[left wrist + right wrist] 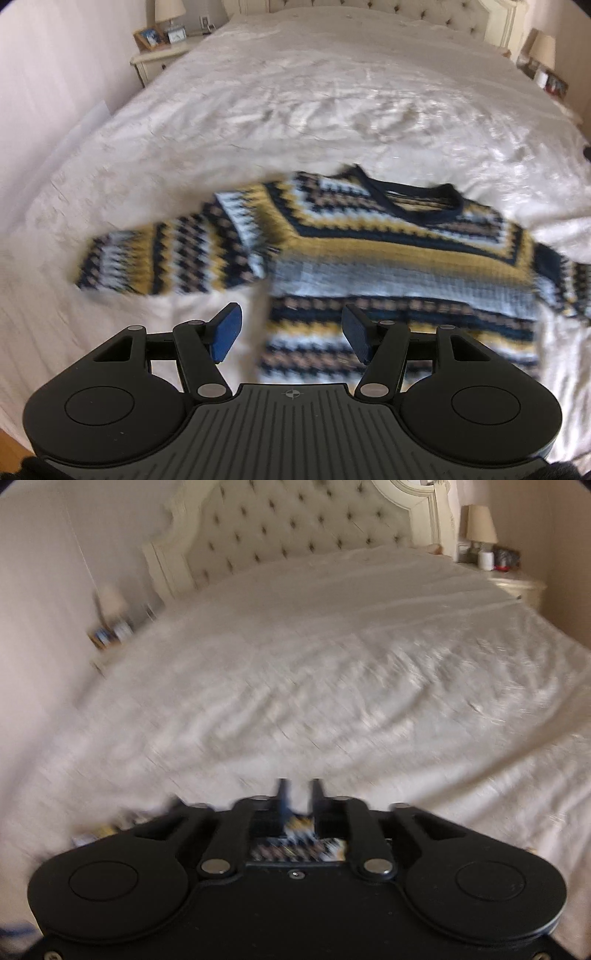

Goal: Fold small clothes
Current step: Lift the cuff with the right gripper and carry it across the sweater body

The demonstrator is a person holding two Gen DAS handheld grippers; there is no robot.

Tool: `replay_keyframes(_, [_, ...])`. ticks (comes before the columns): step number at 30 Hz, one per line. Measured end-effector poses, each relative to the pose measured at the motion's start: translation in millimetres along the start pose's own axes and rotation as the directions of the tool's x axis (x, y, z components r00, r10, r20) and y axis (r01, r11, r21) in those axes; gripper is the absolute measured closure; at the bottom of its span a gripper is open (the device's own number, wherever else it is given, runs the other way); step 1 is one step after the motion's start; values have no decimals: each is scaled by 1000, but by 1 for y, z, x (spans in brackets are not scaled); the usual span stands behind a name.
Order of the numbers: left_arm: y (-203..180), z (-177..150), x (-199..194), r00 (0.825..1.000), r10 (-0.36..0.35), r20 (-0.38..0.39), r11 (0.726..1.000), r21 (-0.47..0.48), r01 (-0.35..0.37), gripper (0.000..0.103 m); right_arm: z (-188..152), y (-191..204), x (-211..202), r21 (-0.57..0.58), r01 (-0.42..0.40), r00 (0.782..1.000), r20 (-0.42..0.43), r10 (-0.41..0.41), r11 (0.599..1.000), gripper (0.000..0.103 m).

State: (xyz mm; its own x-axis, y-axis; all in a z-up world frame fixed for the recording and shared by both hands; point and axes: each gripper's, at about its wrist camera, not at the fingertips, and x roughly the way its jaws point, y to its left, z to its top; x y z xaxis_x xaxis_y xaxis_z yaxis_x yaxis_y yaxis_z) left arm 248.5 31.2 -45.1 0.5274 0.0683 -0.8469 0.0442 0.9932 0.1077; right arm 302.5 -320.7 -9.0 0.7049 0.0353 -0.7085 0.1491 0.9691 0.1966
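Inspected a bedroom with pale walls. Found a wide bed (332, 110) under a crumpled white cover, backed by a tufted cream headboard (295, 528). Noted a nightstand (155, 62) with picture frames on one side of the bed, and a lamp (480, 520) with small items on the other.

Located the sweater (369, 251) on the near part of the bed, lying flat with the front up. Recorded a knit pattern of navy, mustard, pale blue and white bands. Found the dark collar (417, 206) turned toward the headboard and the hem toward the camera. Observed one sleeve (166, 258) stretched out sideways to picture left, flat on the cover; saw only the start of the other sleeve at the right edge.

Found the left gripper (291, 332) above the lower left part of the sweater, angled down. Recorded its blue pads (227, 332) well apart, with nothing pinched between them.

Found the right gripper (299, 794) over the near edge of the bed, in a heavily blurred view. Observed its fingers close together, with a narrow strip of white cover visible between the tips. Noted a patch of the patterned knit (299, 827) lower down, between the finger roots. Could not tell whether that fabric was gripped or merely lay beneath.
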Motion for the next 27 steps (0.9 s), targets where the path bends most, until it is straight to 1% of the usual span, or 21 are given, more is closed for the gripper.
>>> replay_keyframes(1, [4,2,3,1000,7,-1,1000,4,-7,44,-11,1,7,-20,33,999,-13,-33,999,34])
replay_keyframes(2, [8,4,6,1000,10,-3,1000,4,-10,44,-20,2,12,-29,59,998,-19,-60,998,23])
replay_keyframes(4, [11,6,11,1000,14,-9,1000,4,-14,44,-41,3,22,-43,111,994,-18,-112,993,26])
replay_keyframes(5, [10,6,13,1000,22,-12,1000,5,-22,44,-51,4,25,-54,142,989,-17,-144,988,22])
replay_keyframes(6, [9,6,14,999,29,-18,1000,5,-29,44,-64,9,26,-76,201,979,-15,-202,977,18])
replay_keyframes(7, [4,6,16,999,33,-28,999,2,-33,44,-74,14,28,-108,265,963,-11,-268,958,10])
replay_keyframes(8, [3,4,17,999,33,-37,999,-2,-33,44,-83,16,34,-153,334,941,3,-337,930,8])
replay_keyframes(9, [-1,3,16,998,34,-45,999,-7,-35,44,-91,18,41,-209,388,920,25,-391,898,8])
replay_keyframes(10, [-6,1,15,998,35,-53,999,-14,-36,44,-99,18,49,-268,413,908,42,-417,871,9])
replay_keyframes(11, [-12,0,14,998,33,-59,999,-18,-34,44,-105,14,57,-314,412,907,49,-419,855,12])
replay_keyframes(12, [-18,-2,14,997,27,-70,999,-20,-28,44,-109,11,61,-333,398,912,47,-407,855,15])
replay_keyframes(13, [-27,-2,14,996,22,-83,1000,-17,-23,44,-112,7,67,-344,379,919,31,-393,859,24])
replay_keyframes(14, [-33,-4,14,995,19,-94,1000,-14,-21,44,-113,0,74,-349,357,925,0,-380,867,37])
replay_keyframes(16, [-47,-4,14,994,17,-107,1000,0,-17,44,-117,-12,88,-327,312,931,-83,-356,892,47])
replay_keyframes(17, [-51,-4,14,994,19,-108,1000,10,-18,44,-117,-21,97,-305,301,930,-116,-349,903,47])
replay_keyframes(19, [-60,-2,13,994,38,-106,999,32,-35,44,-121,-25,106,-301,306,924,-136,-358,903,47])
replay_keyframes(23, [-65,5,14,991,78,-111,997,13,-77,44,-134,-23,122,-392,295,918,-136,-372,871,47])
replay_keyframes(27, [-75,10,18,985,112,-130,994,13,-111,44,-143,-27,137,-435,277,920,-138,-368,857,47])
